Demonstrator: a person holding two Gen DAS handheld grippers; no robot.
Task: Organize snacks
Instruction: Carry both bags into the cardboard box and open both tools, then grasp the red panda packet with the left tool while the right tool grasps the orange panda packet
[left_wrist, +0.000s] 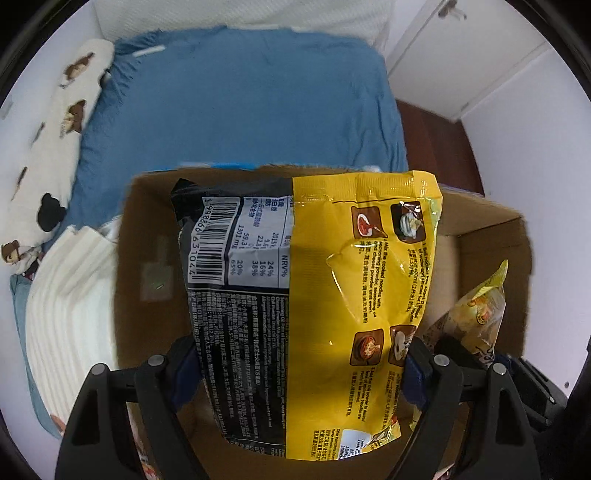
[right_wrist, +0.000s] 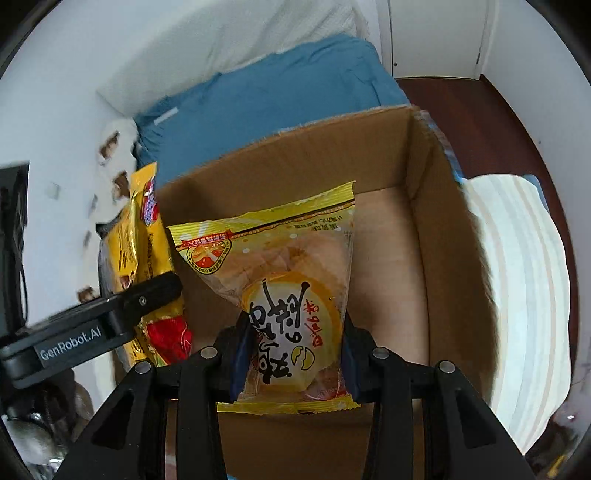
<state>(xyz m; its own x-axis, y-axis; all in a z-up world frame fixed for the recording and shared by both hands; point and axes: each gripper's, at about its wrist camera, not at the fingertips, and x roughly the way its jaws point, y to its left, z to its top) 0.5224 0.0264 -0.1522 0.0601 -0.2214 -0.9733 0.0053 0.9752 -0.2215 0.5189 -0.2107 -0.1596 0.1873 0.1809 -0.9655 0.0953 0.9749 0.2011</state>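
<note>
My left gripper (left_wrist: 299, 365) is shut on a yellow and black noodle packet (left_wrist: 314, 288), held by its sides over an open cardboard box (left_wrist: 147, 229). My right gripper (right_wrist: 293, 350) is shut on a clear yellow-trimmed pastry packet (right_wrist: 288, 291), hanging above the same cardboard box (right_wrist: 417, 258). In the right wrist view the noodle packet (right_wrist: 147, 258) and the left gripper's black finger (right_wrist: 147, 299) show at the left. The pastry packet (left_wrist: 476, 314) appears at the right edge of the left wrist view. The box floor under both packets looks bare.
The box sits on a bed with a blue sheet (left_wrist: 240, 103). A white striped folded blanket (left_wrist: 70, 306) lies beside the box, and a bear-print pillow (left_wrist: 48, 155) lies along the wall. White cupboard doors (left_wrist: 461, 55) and dark wooden floor (right_wrist: 480, 107) are beyond.
</note>
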